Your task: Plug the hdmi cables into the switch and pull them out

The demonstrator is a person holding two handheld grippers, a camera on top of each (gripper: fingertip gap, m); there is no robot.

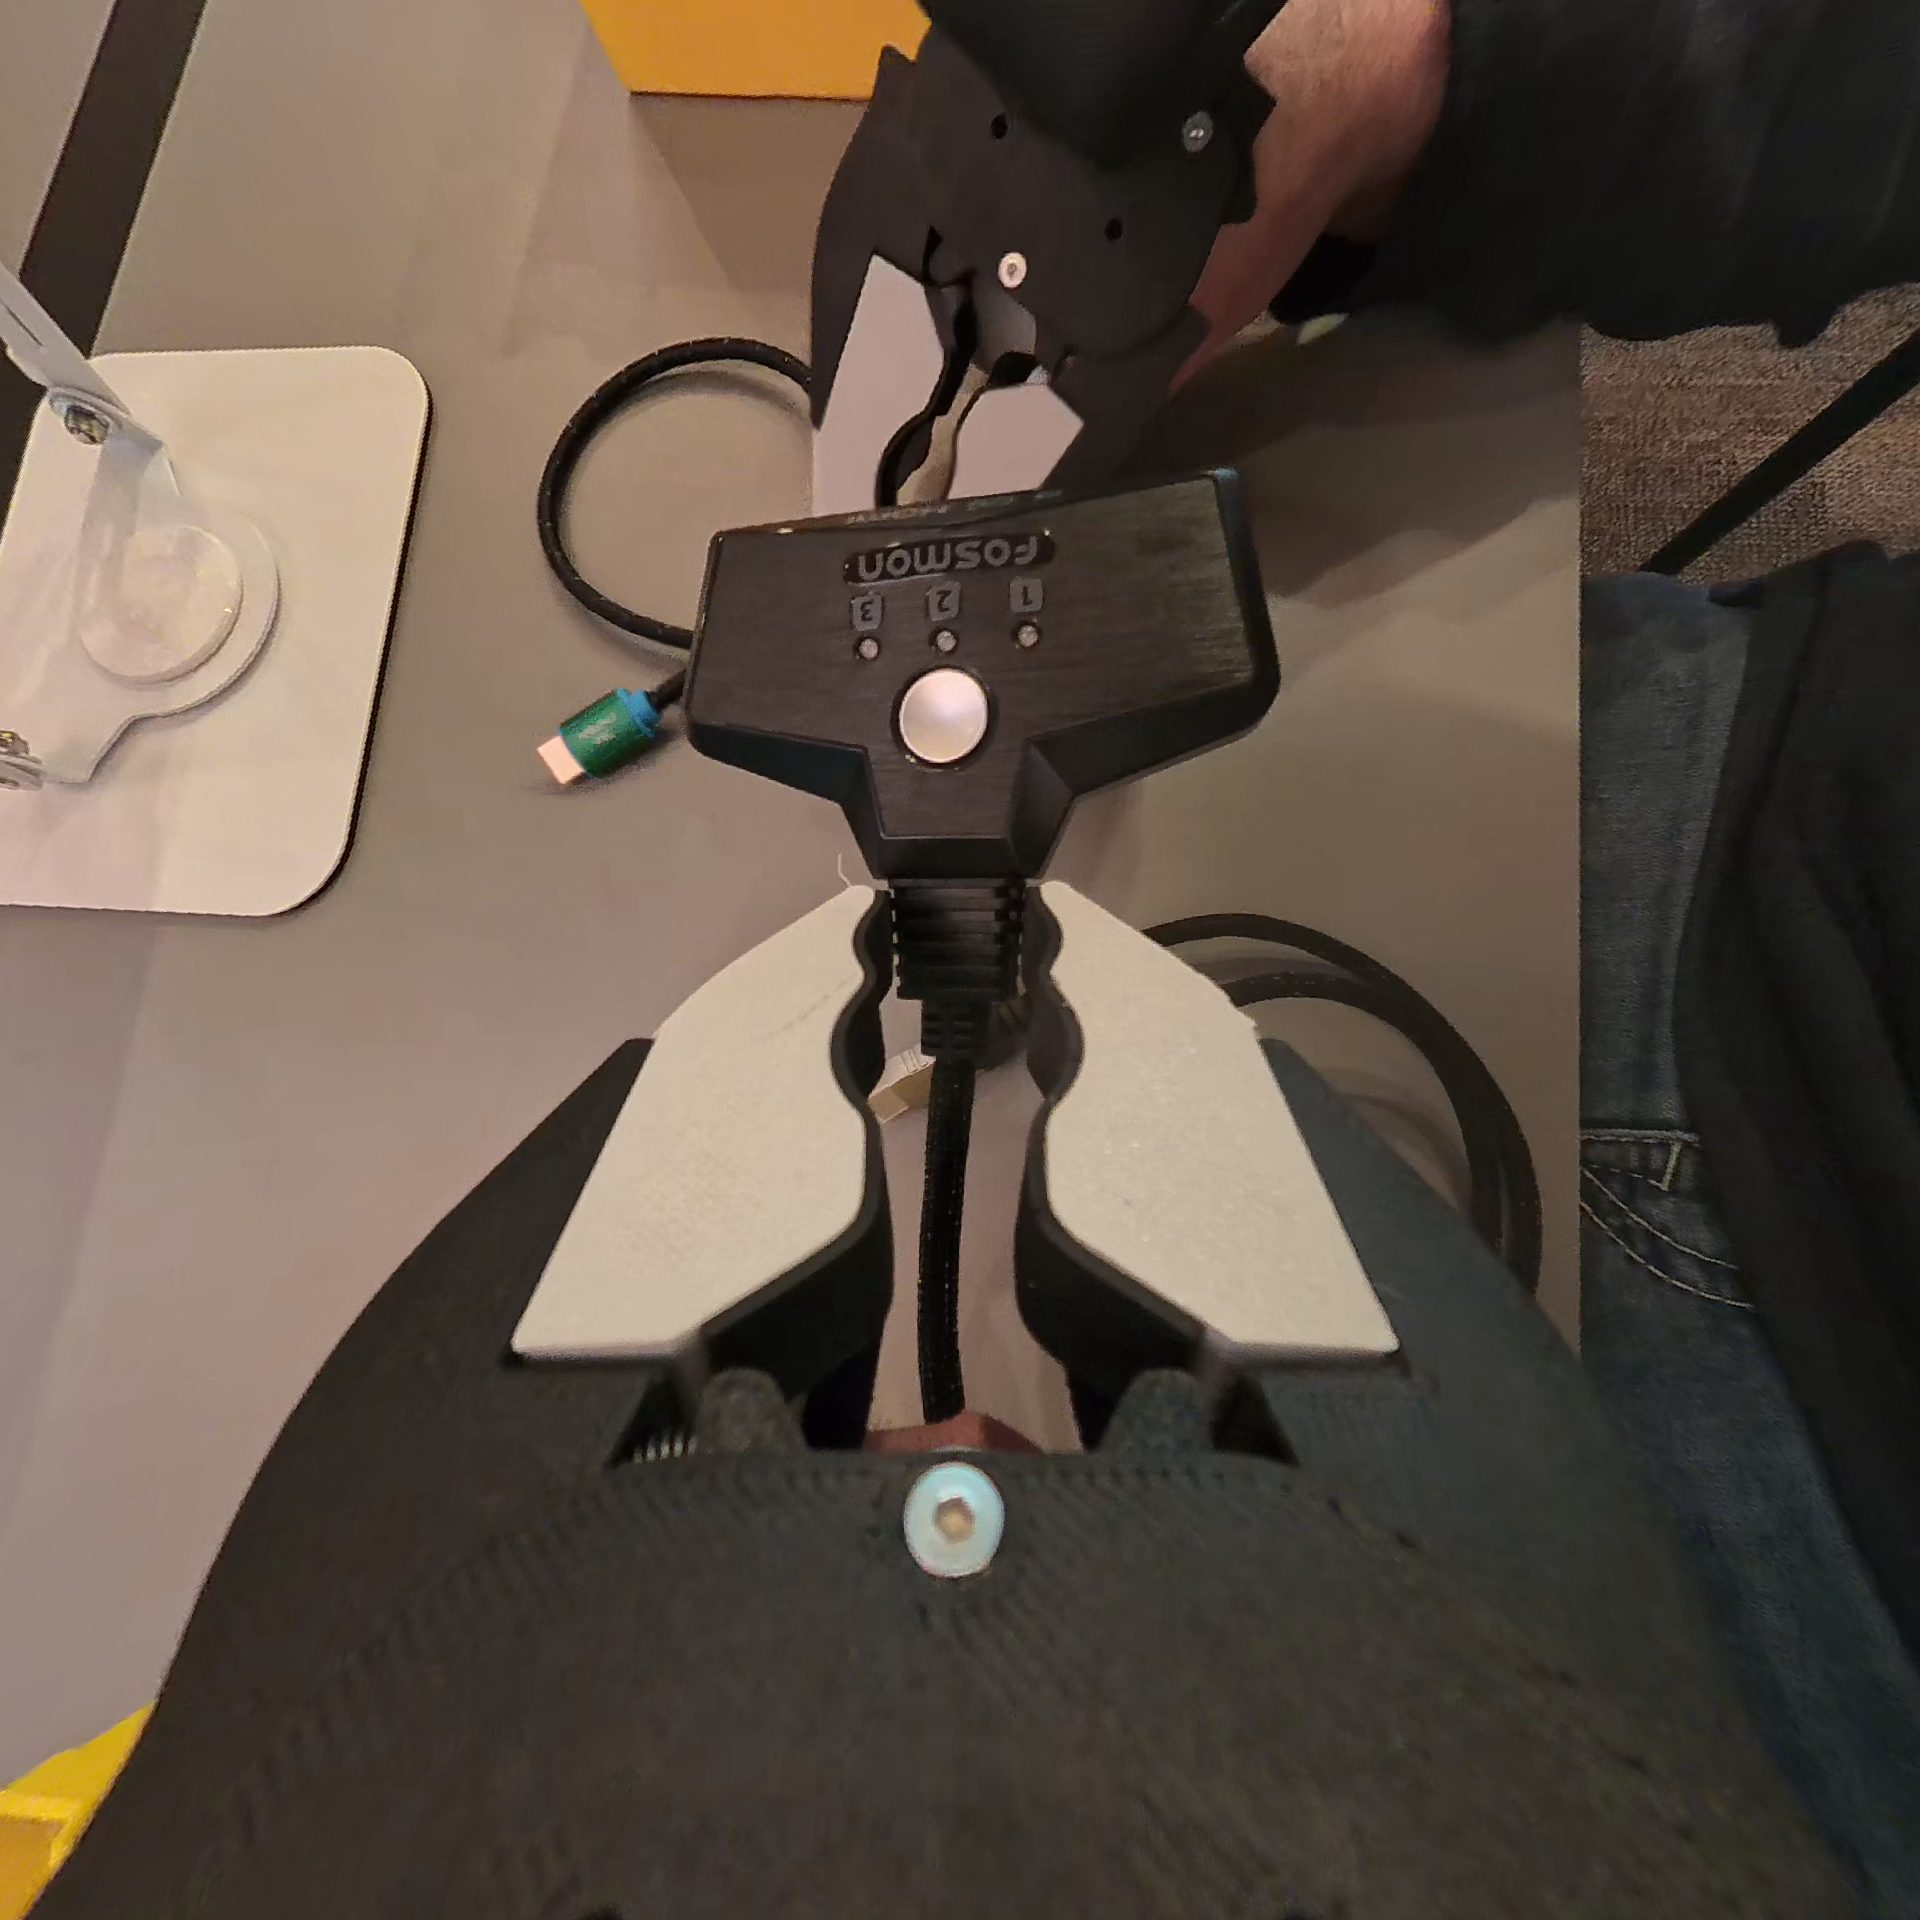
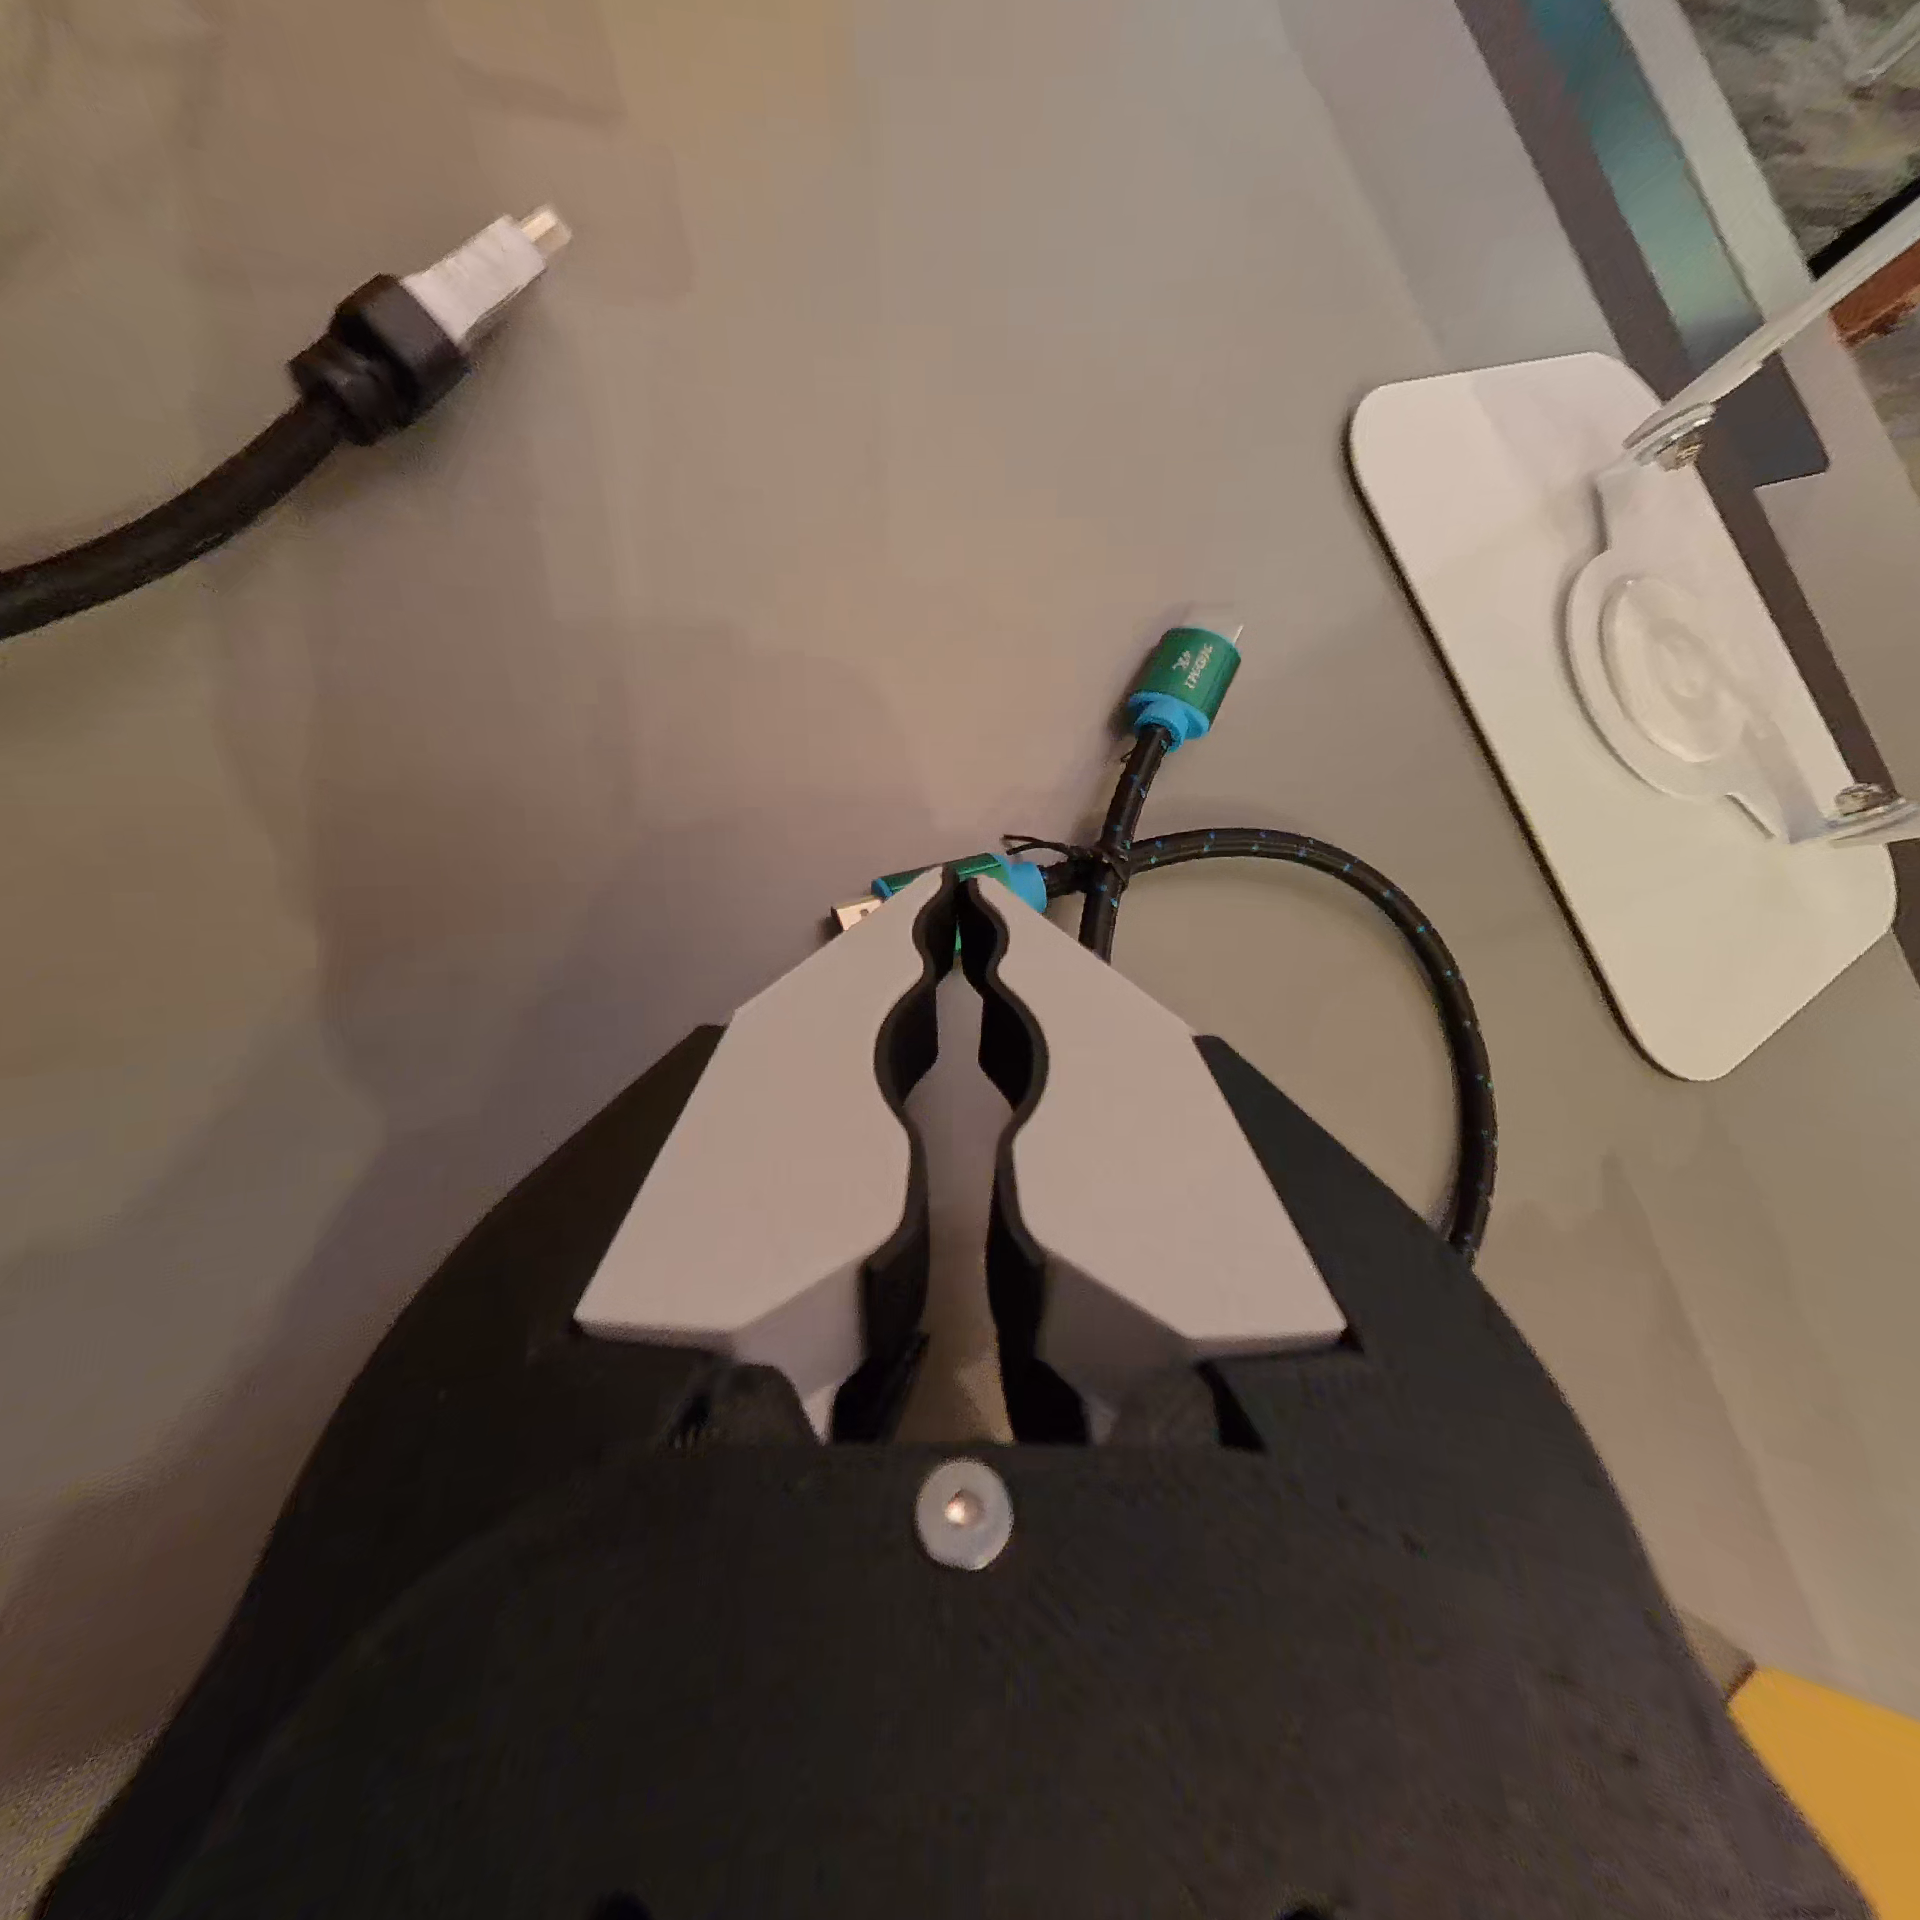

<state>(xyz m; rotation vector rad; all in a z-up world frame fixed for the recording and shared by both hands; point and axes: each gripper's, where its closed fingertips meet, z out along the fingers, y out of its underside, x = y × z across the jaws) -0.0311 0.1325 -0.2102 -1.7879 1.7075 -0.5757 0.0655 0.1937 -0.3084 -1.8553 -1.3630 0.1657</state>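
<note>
The black HDMI switch [image 1: 982,665], with a round silver button and three small lights, is held above the grey table. My left gripper [image 1: 954,940] is shut on the ribbed neck where the switch's own black cable leaves it. My right gripper [image 2: 958,894] is shut on a green HDMI plug [image 2: 971,868] whose metal tip points left. In the left wrist view the right gripper [image 1: 935,436] hangs just behind the switch's far edge. The cable's other green plug [image 2: 1190,665] lies loose on the table; it also shows in the left wrist view [image 1: 597,732]. The switch's ports are hidden.
A silver-headed plug on a thick black cable [image 2: 468,270] lies at the far left. A white stand base [image 2: 1621,727] with a clear bracket sits to the right; it also shows in the left wrist view [image 1: 208,644]. A yellow box [image 1: 748,47] stands behind. A person's jeans [image 1: 1662,1039] border the table edge. There is about 15 cm between the tips of the two grippers.
</note>
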